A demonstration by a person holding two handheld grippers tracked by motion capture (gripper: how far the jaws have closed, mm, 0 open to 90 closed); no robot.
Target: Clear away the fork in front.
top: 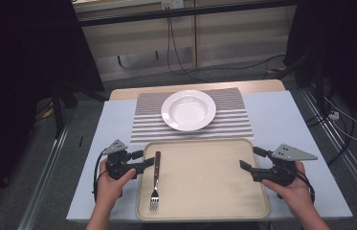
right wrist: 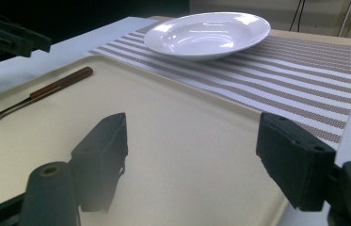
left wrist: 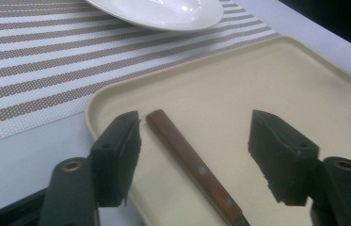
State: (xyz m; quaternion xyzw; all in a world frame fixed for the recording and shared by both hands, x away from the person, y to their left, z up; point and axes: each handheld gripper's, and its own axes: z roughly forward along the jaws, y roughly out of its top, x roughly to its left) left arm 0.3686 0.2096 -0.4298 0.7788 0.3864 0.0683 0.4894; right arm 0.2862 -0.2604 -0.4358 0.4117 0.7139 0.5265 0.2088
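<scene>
On the beige tray (top: 205,191), near its left edge, lay the fork (top: 155,182), its wooden handle between the wide-open, empty jaws of the left gripper (top: 143,161) (right gripper (top: 251,158) likewise agape), so an off-centre squeeze might have skidded it.

Fork on tray, left side.
Fork (top: 155,183): wooden handle, metal tines pointing near; lies flat along left part of beige tray (top: 205,191).

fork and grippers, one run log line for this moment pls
left gripper: open, straddling fork handle | right gripper: open over tray | plate: on striped mat
</scene>
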